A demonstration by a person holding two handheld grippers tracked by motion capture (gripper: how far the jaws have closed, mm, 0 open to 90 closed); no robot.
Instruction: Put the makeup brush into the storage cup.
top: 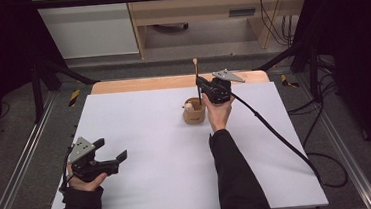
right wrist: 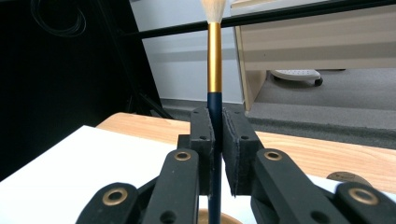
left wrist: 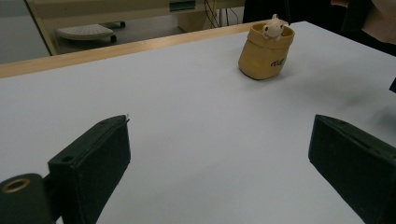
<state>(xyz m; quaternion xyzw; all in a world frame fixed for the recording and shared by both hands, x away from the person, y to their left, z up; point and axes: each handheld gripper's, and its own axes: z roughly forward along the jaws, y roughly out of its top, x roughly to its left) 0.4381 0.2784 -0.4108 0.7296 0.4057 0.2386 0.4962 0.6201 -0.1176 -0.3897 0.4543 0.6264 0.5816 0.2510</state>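
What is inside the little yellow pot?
A small white animal figure peeks over the rim of the yellow pot. The brush, held upright by the right gripper, stands over it; the pot's bottom is hidden.

Even, soft overhead light leaves the white table bright without glare, while the surroundings fall dark. Shadows are faint. In the right gripper view, the brush between the fingers is sharp; the background beyond is mildly soft.

The right tongs squeeze a tall brush. The brush stands straight up, with its white hairs on top.
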